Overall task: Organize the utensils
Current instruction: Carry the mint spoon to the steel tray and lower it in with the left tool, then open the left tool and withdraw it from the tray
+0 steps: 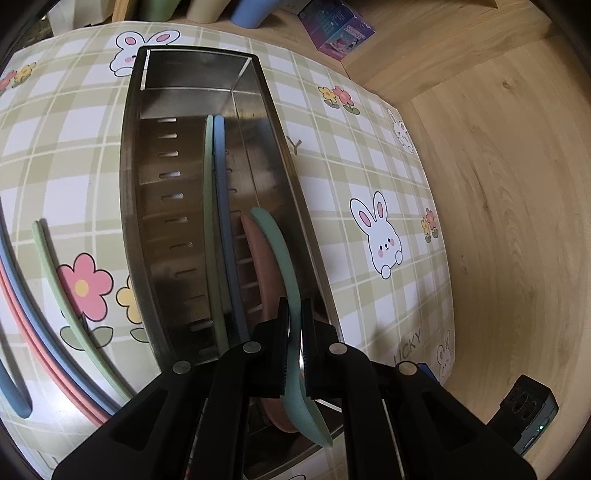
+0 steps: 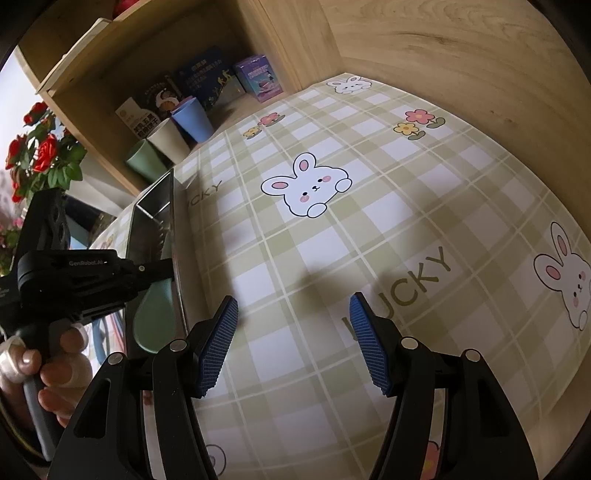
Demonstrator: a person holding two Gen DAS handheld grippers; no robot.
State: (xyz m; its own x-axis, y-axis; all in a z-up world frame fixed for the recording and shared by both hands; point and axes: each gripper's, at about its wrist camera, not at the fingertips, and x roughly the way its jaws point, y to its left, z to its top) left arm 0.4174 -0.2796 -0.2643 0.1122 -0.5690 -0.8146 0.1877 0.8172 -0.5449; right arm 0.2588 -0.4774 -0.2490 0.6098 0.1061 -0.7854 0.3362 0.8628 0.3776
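A long steel utensil box [image 1: 147, 206] lies on the checked bunny tablecloth. Inside it lie a green chopstick [image 1: 209, 206], a blue chopstick [image 1: 221, 206] and a pink spoon [image 1: 258, 258]. My left gripper [image 1: 294, 332] is shut on a green spoon [image 1: 275, 243] and holds it over the box's near right part. In the right wrist view the left gripper [image 2: 147, 269], the green spoon [image 2: 155, 314] and the box [image 2: 153, 206] show at the left. My right gripper [image 2: 293, 332] is open and empty above the cloth. Green [image 1: 55, 266], blue [image 1: 22, 295] and pink [image 1: 33, 332] chopsticks lie on the cloth left of the box.
Green [image 2: 142, 158], beige [image 2: 168, 138] and blue [image 2: 192, 120] cups and small boxes [image 2: 258, 77] stand in a wooden shelf behind the cloth. A purple box [image 1: 336, 27] sits at the back. Wooden walls border the right side. Red flowers [image 2: 40, 151] stand at far left.
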